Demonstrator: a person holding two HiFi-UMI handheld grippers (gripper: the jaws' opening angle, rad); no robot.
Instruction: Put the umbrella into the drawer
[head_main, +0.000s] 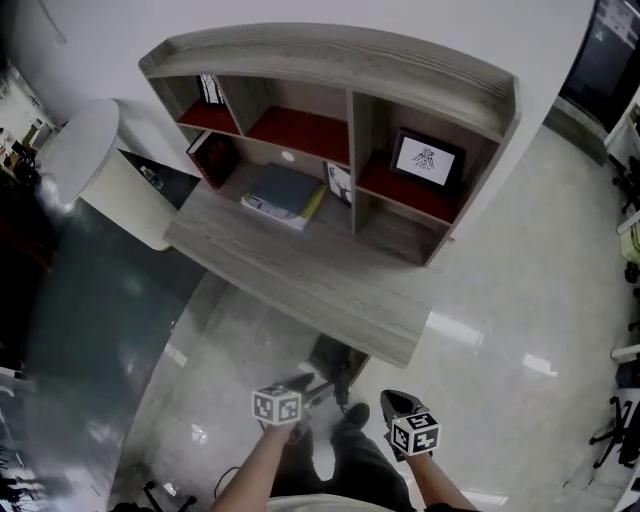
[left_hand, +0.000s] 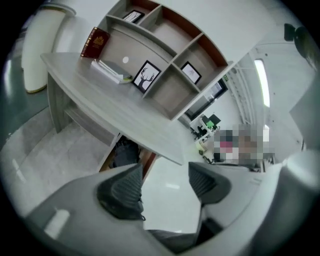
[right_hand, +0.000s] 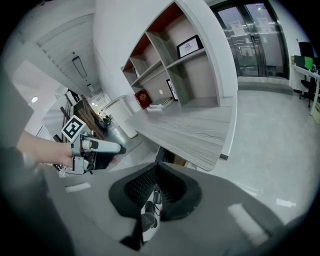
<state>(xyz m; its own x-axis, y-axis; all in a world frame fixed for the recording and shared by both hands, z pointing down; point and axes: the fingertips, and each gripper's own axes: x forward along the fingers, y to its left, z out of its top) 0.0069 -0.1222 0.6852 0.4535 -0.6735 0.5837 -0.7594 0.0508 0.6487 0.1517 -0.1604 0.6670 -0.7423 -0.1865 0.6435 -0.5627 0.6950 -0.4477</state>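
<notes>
Left hand-held gripper gapes, right hand-held gripper closed, low before desk.

Both tools sit low in the view, each on a bare forearm. The left tool and right tool are near each other, with the person's dark shoes between them on the glossy floor. Just ahead of the left tool, under the bench's near edge, is a dark shape too unclear to name. The grey wooden bench lies ahead of both tools and carries a hutch with red-lined shelves. Far ahead of the right tool, a framed picture stands in the hutch's end compartment. Far ahead of the left tool lie a stack of books and a leaning red book.
</notes>
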